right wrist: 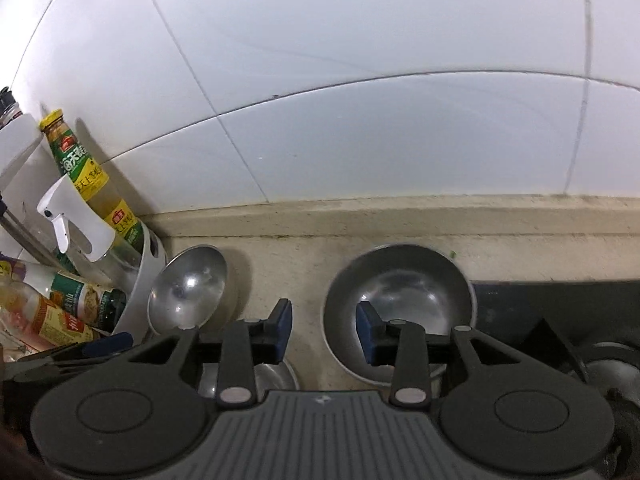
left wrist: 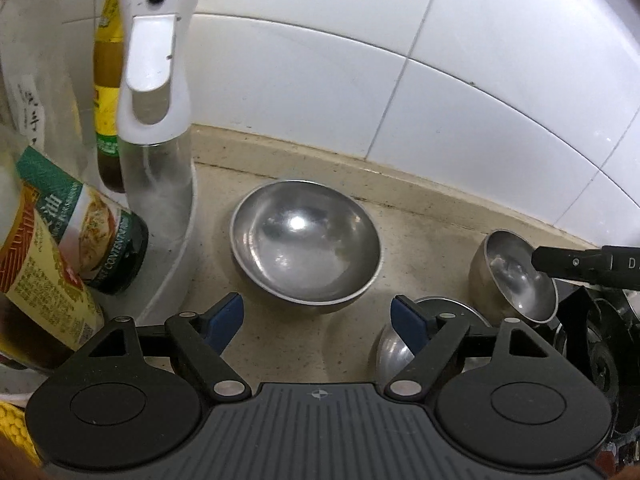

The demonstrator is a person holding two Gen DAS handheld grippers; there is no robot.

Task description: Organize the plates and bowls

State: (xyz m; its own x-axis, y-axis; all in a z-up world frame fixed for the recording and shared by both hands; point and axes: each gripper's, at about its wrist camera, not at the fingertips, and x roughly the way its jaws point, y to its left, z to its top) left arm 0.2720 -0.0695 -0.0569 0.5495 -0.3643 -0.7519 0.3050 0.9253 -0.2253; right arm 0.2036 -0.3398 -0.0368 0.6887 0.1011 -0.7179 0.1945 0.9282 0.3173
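Sprayer: white trigger-head spray bottle (left wrist: pixel 154 80) with a clear body, upright in a white holder (right wrist: pixel 150 256).
Sauces: tall yellow-labelled glass bottle (right wrist: pixel 86 176) behind it; green-labelled dark jar (left wrist: pixel 106 240) leaning nearby.
Surroundings: white tiled wall (left wrist: pixel 400 40), beige speckled stone counter (right wrist: pixel 296 256).

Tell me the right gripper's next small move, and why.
Probably close the right gripper on the near rim of the tilted bowl. Its jaws are open, one finger already sits inside the bowl and the other outside, so the rim looks to lie between them.
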